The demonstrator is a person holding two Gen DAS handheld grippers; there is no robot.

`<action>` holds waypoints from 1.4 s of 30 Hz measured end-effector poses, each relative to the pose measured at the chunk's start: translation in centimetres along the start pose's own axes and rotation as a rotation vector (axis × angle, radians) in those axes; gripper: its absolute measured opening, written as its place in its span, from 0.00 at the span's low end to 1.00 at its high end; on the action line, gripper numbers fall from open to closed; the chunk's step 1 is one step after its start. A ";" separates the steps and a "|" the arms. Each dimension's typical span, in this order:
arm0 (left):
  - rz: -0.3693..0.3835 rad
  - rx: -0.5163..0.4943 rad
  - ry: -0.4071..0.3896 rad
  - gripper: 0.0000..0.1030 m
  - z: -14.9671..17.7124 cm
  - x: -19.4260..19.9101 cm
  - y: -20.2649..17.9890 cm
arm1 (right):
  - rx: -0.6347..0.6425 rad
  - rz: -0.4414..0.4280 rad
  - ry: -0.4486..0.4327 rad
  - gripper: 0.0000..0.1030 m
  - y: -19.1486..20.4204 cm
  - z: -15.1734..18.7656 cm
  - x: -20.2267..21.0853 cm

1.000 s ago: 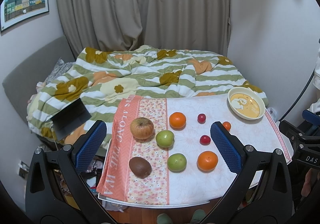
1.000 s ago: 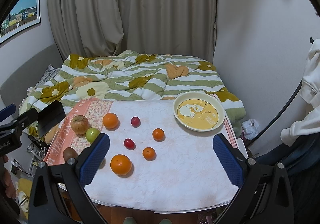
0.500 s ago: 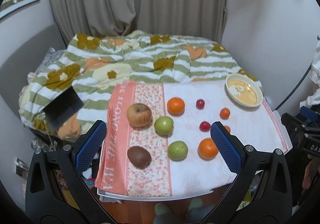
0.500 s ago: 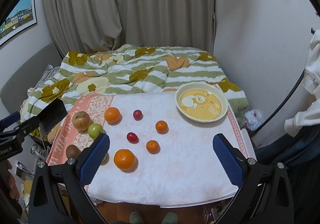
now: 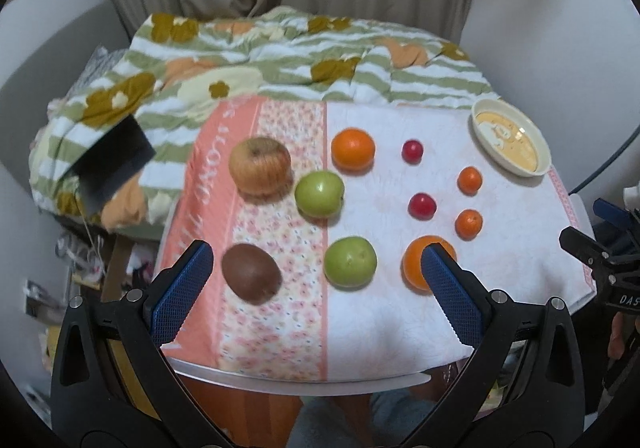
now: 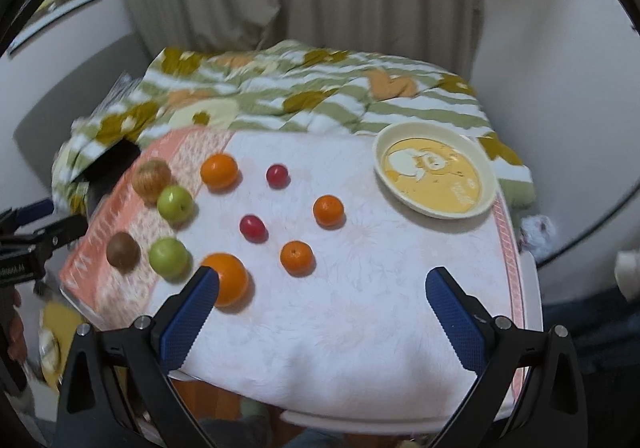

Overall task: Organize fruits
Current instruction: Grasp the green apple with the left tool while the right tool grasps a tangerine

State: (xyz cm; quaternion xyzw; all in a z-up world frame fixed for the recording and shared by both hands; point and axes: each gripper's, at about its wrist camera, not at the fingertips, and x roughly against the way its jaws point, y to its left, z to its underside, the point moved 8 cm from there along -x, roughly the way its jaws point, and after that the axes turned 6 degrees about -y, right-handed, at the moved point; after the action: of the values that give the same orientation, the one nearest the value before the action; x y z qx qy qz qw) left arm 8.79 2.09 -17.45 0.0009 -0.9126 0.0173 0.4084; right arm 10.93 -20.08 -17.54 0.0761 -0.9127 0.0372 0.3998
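Observation:
Fruits lie spread on a cloth-covered table [image 5: 380, 328]. In the left wrist view I see a russet apple [image 5: 260, 166], two green apples [image 5: 319, 194] [image 5: 350, 262], a brown kiwi [image 5: 251, 278], two oranges [image 5: 353, 149] [image 5: 416, 268], two small tangerines [image 5: 469, 180] [image 5: 468, 223] and two red plums [image 5: 412, 151] [image 5: 421, 205]. A yellow bowl [image 6: 434, 176] stands empty at the back right. My left gripper [image 5: 316, 288] is open above the near fruits. My right gripper [image 6: 320, 300] is open over the bare cloth in front of a tangerine [image 6: 296, 257].
A bed with a green-striped flowered quilt [image 5: 300, 56] lies behind the table. A dark object [image 5: 112, 164] rests at its left side. Curtains and walls stand beyond. The other gripper [image 5: 608, 268] shows at the right edge of the left view.
Both grippers have moved down and closer to the table; the fruits appear larger. No fruit has moved and both grippers stay open.

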 end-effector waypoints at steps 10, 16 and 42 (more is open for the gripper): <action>-0.068 0.128 0.091 1.00 3.3 -5.8 -1.1 | 0.211 -0.139 0.092 0.99 -0.6 2.3 -6.7; -0.079 0.177 0.128 1.00 4.8 -8.6 -1.1 | 0.300 -0.201 0.128 0.99 -0.1 3.4 -9.6; -0.068 0.129 0.220 0.61 5.8 -12.3 -2.1 | 0.425 -0.305 0.173 0.62 2.3 5.0 -14.5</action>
State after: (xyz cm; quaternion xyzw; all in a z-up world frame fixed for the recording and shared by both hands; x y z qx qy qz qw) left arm 12.68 -0.37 -30.44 0.0560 -0.8588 0.0620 0.5055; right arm 16.60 -16.85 -31.57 0.2915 -0.8249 0.1736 0.4521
